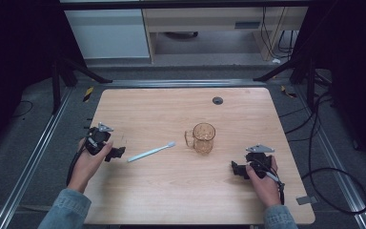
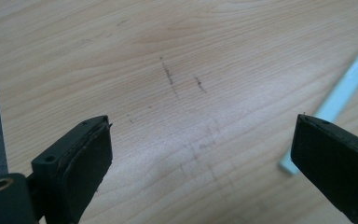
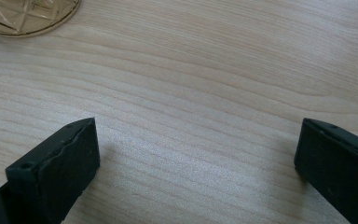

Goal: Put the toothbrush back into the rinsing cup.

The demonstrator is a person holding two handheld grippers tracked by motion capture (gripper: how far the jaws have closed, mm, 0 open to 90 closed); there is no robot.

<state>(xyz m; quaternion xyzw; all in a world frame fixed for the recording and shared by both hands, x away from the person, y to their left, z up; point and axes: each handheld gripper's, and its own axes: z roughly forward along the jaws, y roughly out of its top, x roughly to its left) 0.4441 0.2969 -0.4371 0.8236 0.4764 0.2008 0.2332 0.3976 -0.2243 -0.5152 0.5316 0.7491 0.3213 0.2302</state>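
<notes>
On the tabletop [image 1: 171,186]: one toothbrush [image 1: 150,151], one amber glass mug [image 1: 202,138]. My left tool [image 1: 116,153] sits at the left, just beside the toothbrush handle end, jaws wide, nothing between them. My right tool [image 1: 237,169] rests near right, jaws wide and empty, mug beyond it. The left gripper view gives pencil-like marks [image 2: 170,77] on the wood; the right gripper view gives the mug's cut-pattern base [image 3: 25,16]. Both hands low, tools pointing inward.
</notes>
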